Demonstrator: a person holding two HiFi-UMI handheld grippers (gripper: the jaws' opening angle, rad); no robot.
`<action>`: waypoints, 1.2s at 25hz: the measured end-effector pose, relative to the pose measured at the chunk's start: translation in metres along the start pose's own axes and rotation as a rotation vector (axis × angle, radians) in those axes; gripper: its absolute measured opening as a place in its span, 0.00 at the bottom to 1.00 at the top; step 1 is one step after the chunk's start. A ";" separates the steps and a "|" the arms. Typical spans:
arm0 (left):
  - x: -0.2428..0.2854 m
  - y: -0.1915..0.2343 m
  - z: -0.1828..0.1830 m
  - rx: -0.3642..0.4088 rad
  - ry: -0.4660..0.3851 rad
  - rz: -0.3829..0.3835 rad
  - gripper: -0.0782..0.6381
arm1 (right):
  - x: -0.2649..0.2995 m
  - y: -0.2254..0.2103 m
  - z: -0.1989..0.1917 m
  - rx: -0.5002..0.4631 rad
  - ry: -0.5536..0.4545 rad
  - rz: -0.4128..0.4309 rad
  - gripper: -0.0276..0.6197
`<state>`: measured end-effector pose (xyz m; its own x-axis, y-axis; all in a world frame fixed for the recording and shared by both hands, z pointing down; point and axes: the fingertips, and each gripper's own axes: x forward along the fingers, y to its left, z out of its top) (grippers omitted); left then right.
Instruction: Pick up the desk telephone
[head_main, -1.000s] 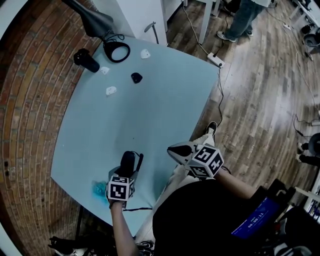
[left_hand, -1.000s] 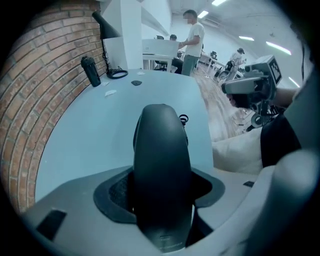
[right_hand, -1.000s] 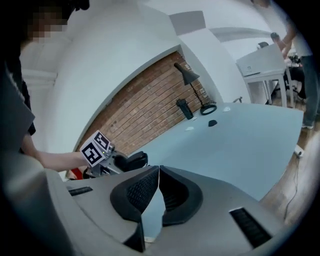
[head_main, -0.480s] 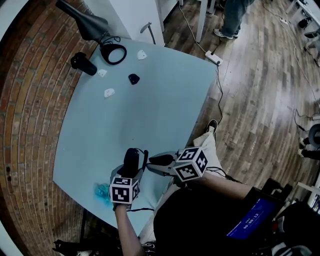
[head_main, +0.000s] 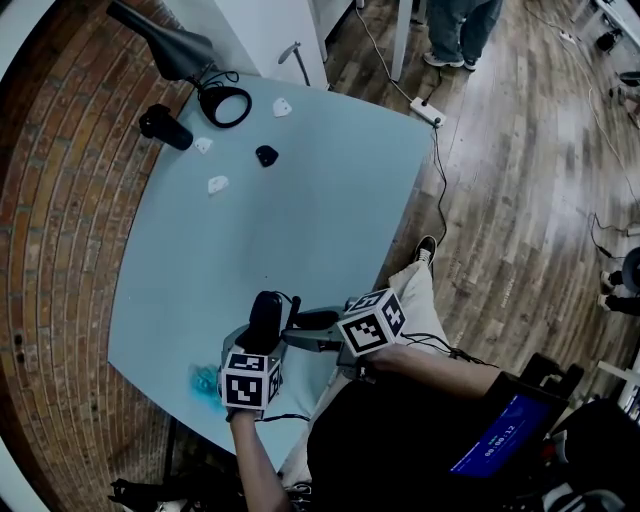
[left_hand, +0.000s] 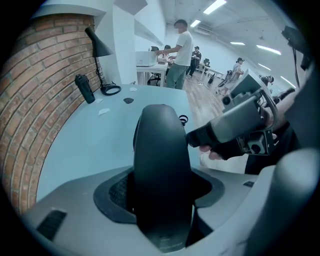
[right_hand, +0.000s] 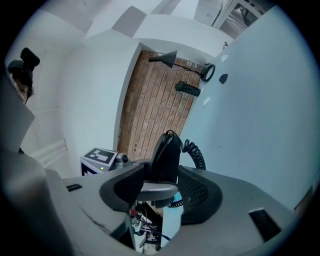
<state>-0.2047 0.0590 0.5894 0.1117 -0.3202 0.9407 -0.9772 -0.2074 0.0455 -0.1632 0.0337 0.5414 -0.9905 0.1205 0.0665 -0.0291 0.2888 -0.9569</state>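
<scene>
Black telephone handset (head_main: 266, 308) sits at the lower left of the head view, above the near edge of the pale blue counter (head_main: 280, 200). The left gripper (head_main: 262, 335) has its fingers clamped on the handset's body. It looks clear of the counter, so the pick-up seems mostly done. No phone base is in view, only the coiled cord (right_hand: 196, 154) hanging off the handset.

The right gripper (head_main: 300, 330) has just been opening its fingers and they stand wide. The handset's end is between them, with no pressing contact visible. What's left is probably a second grip or a handover.

The left gripper points steeply down with the hand below its marker cube. The right gripper lies about level, aimed left at the handset.
</scene>
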 end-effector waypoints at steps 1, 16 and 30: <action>0.000 -0.001 0.001 0.001 -0.004 0.002 0.53 | 0.002 0.001 0.001 0.025 -0.009 0.008 0.37; 0.002 -0.020 0.019 0.031 -0.018 0.006 0.53 | 0.022 -0.006 0.002 0.112 -0.028 -0.007 0.46; 0.003 -0.019 0.011 0.114 0.030 0.011 0.56 | 0.025 -0.014 0.005 0.130 -0.012 -0.005 0.45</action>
<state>-0.1840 0.0516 0.5875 0.0937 -0.2952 0.9508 -0.9513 -0.3083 -0.0020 -0.1881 0.0282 0.5548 -0.9918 0.1082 0.0684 -0.0500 0.1640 -0.9852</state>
